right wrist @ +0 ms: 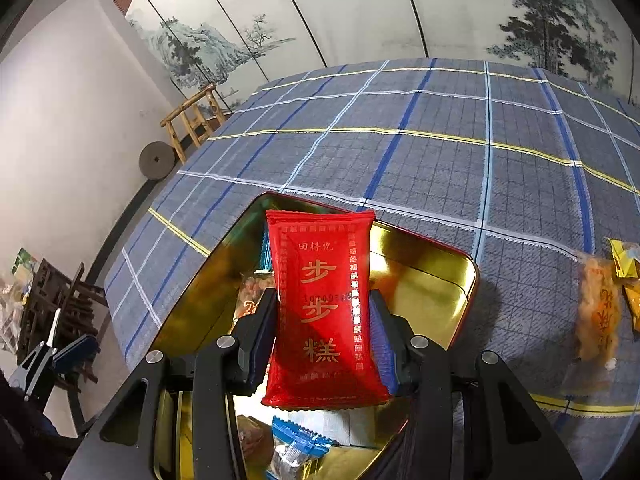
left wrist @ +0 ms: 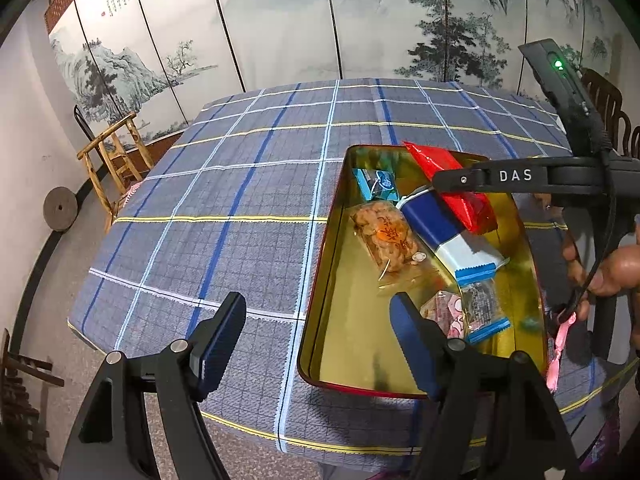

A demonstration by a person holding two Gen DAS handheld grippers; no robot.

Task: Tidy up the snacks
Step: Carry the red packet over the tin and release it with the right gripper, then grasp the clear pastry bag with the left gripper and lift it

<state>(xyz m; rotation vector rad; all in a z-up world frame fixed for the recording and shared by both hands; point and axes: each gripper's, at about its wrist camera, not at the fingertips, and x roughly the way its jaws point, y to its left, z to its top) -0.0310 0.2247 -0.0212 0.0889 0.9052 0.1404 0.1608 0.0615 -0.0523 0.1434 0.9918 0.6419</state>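
A gold-lined tin with a red rim [left wrist: 352, 387] [right wrist: 472, 280] sits on the plaid table. It holds several snack packets: a blue and white one [left wrist: 444, 232], an orange cookie packet [left wrist: 384, 236], a small teal one [left wrist: 374, 184]. My right gripper [right wrist: 324, 336] is shut on a red packet [right wrist: 324, 308] [left wrist: 436, 160] and holds it above the tin. My left gripper [left wrist: 316, 344] is open and empty, at the tin's near left corner. More snacks [right wrist: 598, 312] lie on the cloth at the right.
The plaid tablecloth [left wrist: 240, 208] covers the table. A painted folding screen [left wrist: 280, 20] stands behind it. A wooden stool [left wrist: 114, 152] and a stone wheel [left wrist: 60, 208] stand at the left. A pink wrapper [left wrist: 558, 356] hangs near the hand at the right.
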